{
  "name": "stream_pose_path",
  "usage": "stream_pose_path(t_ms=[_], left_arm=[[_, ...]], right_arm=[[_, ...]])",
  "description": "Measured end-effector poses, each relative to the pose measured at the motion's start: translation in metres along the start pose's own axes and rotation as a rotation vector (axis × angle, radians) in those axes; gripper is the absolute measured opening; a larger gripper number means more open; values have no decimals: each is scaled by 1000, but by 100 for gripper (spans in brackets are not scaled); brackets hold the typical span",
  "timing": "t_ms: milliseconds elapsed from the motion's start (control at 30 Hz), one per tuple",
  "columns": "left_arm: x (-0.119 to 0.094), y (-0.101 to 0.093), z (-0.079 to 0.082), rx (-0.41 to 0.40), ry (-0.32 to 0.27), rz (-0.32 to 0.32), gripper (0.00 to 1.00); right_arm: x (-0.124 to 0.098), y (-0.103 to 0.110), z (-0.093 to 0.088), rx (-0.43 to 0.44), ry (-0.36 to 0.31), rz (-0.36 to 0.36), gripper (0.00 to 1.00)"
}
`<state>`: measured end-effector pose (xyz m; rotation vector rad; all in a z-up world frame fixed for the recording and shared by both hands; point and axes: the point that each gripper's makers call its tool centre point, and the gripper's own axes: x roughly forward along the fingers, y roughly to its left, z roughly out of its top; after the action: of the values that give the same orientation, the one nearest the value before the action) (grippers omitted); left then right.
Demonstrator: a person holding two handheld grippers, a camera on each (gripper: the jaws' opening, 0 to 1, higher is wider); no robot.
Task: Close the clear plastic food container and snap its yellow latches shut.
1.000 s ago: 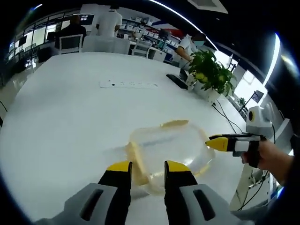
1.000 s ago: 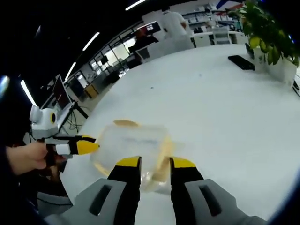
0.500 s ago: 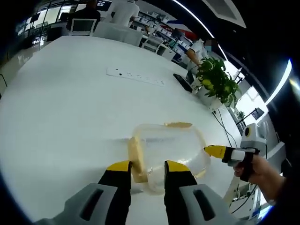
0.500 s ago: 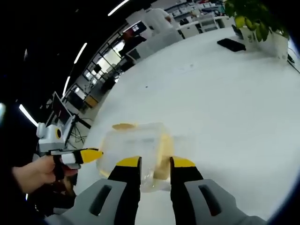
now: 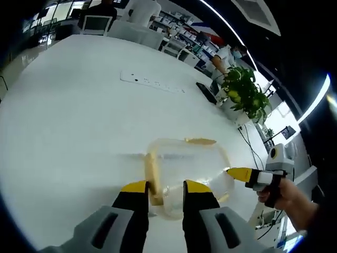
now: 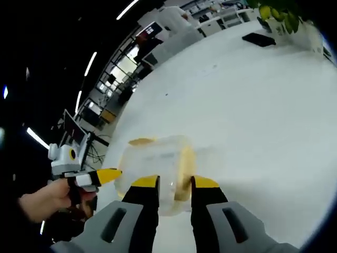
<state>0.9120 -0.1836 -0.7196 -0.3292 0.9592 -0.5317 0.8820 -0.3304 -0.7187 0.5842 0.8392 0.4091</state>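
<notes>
Left gripper (image 5: 164, 188): two yellow-tipped jaws on grey bodies rising from the bottom edge, a narrow gap between them, nothing gripped.
Clear plastic food container (image 5: 188, 171): on the white table (image 5: 73, 121) just ahead of the jaws, its near edge between the tips; lid down.
Yellow latch (image 5: 153, 176): along the container's left side, just beside the left jaw tip. A second yellow latch (image 5: 199, 141) on the far side.
Right gripper (image 5: 244, 174): to the right, yellow tip at the container's right edge, held by a hand (image 5: 287, 196).
White power strip (image 5: 151, 83): far ahead. Potted plant (image 5: 245, 94): far right.
</notes>
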Motion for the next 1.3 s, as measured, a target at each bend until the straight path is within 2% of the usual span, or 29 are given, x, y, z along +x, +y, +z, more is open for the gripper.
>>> stream_pose_path(t_ms=[33,133,367,433,467,500,700,800,867,933,1033,1233,1300], left_arm=[[0,0,0,3,0,-2,17],[-1,-2,0,19,9,-7,17],[0,-1,0,-15,20,-33,20],[1,-3,0,6,23,-44,20],[0,-4,1,62,21,-48,19],[0,-4,5,124,7,-32,19],[-6,-18,25,325,-34,-38,21],[-7,-26,35,478,-32,-35,21],[-6,-32,37,540,-25,-42,21],[-4,-41,38,636,-11,-67,21],[0,-50,37,715,-2,-103,20],[8,-57,31,957,39,-130,19],[11,-60,29,999,50,-145,19]], right_arm=[[0,0,2,27,-16,-14,20],[-3,1,2,27,-20,-7,20],[-4,-1,3,34,-11,13,22],[-5,-2,3,31,-4,9,22],[-6,-2,4,19,-4,-1,21],[-8,-4,10,-44,-33,-15,19],[-15,12,34,-207,-100,-10,15],[-12,18,36,-289,-80,-6,13],[-7,21,35,-306,-68,-1,12],[-4,23,35,-310,-64,7,12],[1,26,34,-335,-51,16,11],[12,31,34,-391,-24,35,9],[16,32,35,-420,-16,33,8]])
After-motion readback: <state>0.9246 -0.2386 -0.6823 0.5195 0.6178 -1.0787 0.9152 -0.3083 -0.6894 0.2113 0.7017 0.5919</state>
